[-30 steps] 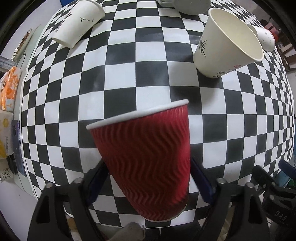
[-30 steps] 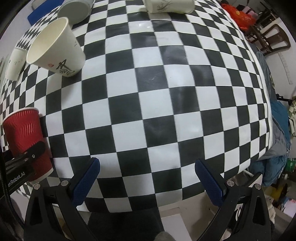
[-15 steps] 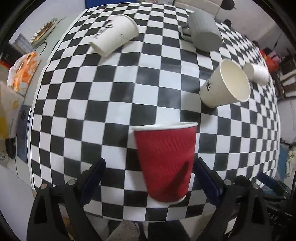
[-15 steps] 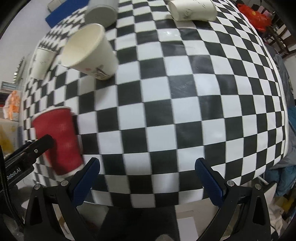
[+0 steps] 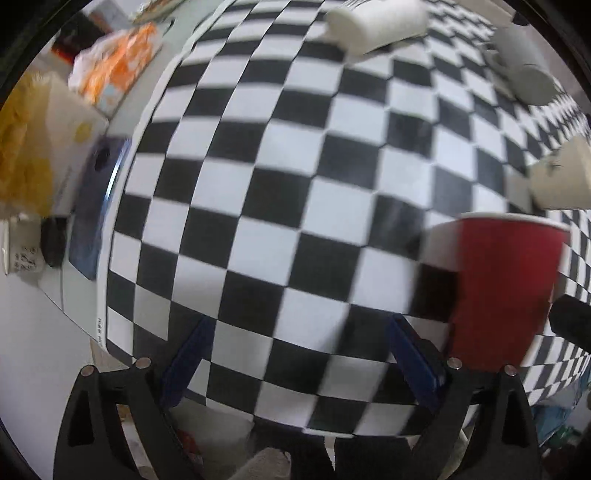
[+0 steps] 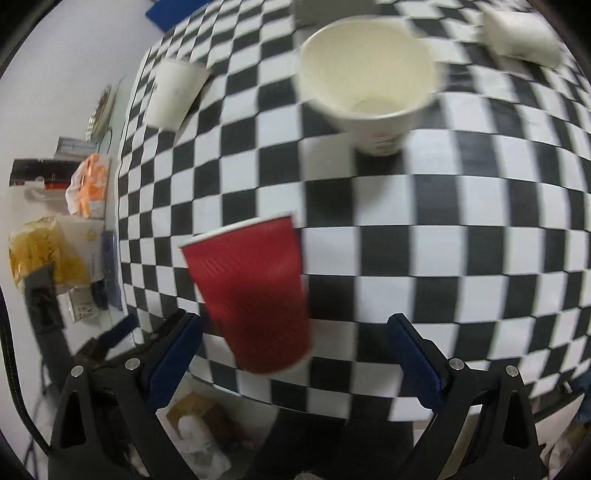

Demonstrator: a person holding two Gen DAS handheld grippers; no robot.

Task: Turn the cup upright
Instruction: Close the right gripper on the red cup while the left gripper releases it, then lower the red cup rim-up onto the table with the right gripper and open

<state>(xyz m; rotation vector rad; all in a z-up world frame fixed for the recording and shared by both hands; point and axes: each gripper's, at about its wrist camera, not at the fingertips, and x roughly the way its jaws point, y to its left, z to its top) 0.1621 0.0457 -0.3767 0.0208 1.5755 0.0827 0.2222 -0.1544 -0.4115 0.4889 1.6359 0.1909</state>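
A red ribbed paper cup (image 5: pixel 506 291) stands upright near the front edge of the checkered table (image 5: pixel 280 177). My left gripper (image 5: pixel 299 354) is open and empty, with the cup off to its right. In the right wrist view the red cup (image 6: pixel 251 291) sits upright between the jaws, closer to the left finger. My right gripper (image 6: pixel 295 354) is open and empty. Both views are blurred by motion.
A cream cup (image 6: pixel 369 88) stands upright behind the red one. White cups (image 6: pixel 173 92) (image 6: pixel 521 33) lie on their sides further back, and a grey mug (image 5: pixel 524 70) lies at the far right. Snack bags (image 5: pixel 33 144) and a phone (image 5: pixel 96 199) sit left of the table.
My left gripper has let go of the red cup and swung left, leaving it upright on the table. My right gripper has moved left, so the cup now sits between its jaws.
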